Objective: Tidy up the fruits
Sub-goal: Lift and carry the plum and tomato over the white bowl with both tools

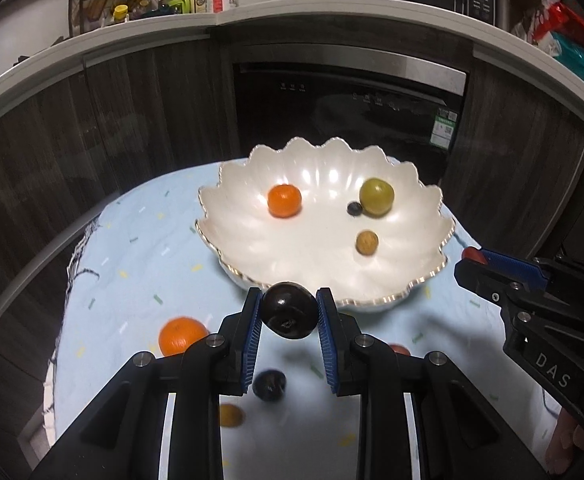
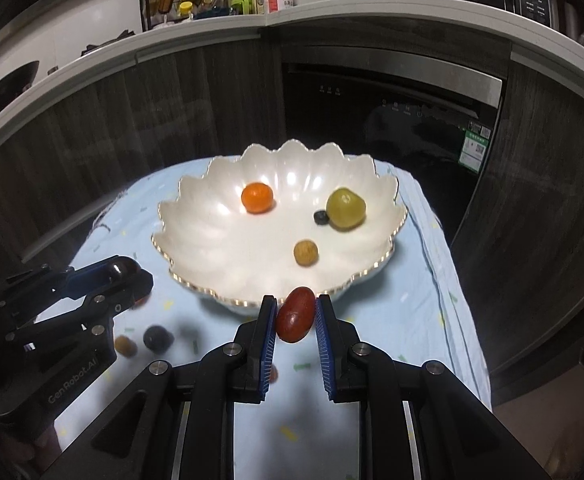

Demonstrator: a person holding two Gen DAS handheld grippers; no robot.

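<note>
The left gripper [image 1: 290, 314] is clamped on a dark plum [image 1: 290, 311], the right gripper [image 2: 295, 315] on a red oval fruit [image 2: 295, 314]. The scalloped bowl [image 2: 196, 216] lies just ahead of both fingertips. Carry each past the near rim before loosening, keeping them apart.

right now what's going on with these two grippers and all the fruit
A person is moving fruit from the blue cloth into the scalloped white bowl. The left gripper holds a dark plum just short of the bowl's near rim; the right gripper holds a red oval fruit there too. Four fruits already lie in the bowl, including a small orange. A bigger orange and a few others wait on the cloth.
</note>
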